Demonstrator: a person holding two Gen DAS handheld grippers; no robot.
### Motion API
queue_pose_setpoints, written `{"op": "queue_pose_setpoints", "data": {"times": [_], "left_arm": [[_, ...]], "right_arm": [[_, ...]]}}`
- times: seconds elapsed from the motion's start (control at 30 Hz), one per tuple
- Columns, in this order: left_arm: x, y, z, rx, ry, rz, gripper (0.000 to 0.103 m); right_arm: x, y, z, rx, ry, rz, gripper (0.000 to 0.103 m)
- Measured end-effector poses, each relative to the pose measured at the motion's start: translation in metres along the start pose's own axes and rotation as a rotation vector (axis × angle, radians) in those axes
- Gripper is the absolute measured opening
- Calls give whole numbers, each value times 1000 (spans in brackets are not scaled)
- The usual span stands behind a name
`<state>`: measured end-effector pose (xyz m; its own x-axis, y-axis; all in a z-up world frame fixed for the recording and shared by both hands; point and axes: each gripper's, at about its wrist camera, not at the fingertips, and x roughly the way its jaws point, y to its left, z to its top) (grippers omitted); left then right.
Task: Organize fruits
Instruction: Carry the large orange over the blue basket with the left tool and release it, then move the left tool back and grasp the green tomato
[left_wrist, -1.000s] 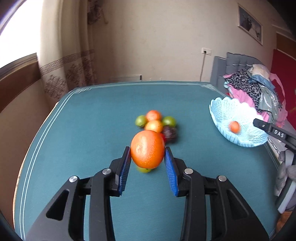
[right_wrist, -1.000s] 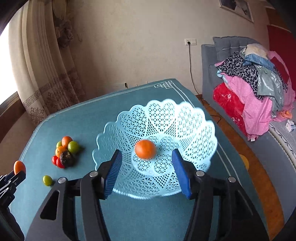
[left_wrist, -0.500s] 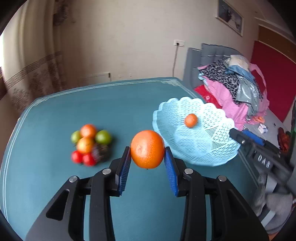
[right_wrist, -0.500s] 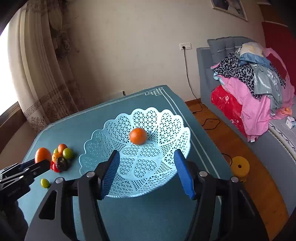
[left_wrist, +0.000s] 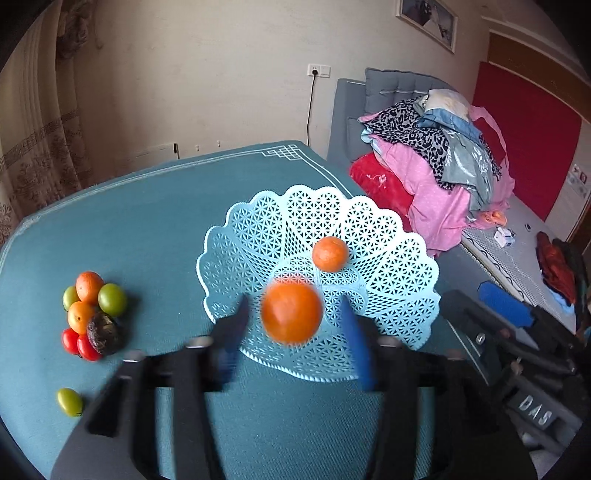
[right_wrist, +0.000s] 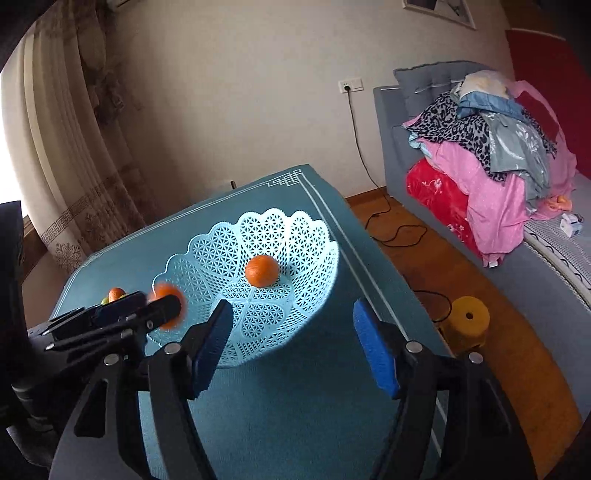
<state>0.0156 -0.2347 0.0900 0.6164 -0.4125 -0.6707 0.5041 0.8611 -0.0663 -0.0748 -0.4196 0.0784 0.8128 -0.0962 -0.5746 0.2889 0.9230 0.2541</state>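
Orange and blurred, the large round orange fruit (left_wrist: 291, 312) sits between the spread, also blurred fingers of the left gripper (left_wrist: 295, 328), above the near rim of the pale-blue lattice plastic basket (left_wrist: 391, 236); whether the pads touch it cannot be told. It could bounce out, or knock the small orange fruit (left_wrist: 330, 254) lying past the basket's centre. Beside the basket, the right gripper (right_wrist: 291, 347) hangs wide and empty.
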Motion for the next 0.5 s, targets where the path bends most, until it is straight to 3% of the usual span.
{"op": "queue_pose_setpoints", "data": {"times": [0.07, 0.2, 0.5], "left_arm": [[-11, -1, -3, 10, -42, 21, 82], [-33, 9, -12, 20, -90, 57, 94], [-78, 71, -42, -35, -134, 177, 98]], "right_arm": [[-3, 0, -2, 14, -7, -10, 68], [-7, 8, -6, 23, -13, -9, 69], [-17, 58, -17, -18, -39, 25, 72]]}}
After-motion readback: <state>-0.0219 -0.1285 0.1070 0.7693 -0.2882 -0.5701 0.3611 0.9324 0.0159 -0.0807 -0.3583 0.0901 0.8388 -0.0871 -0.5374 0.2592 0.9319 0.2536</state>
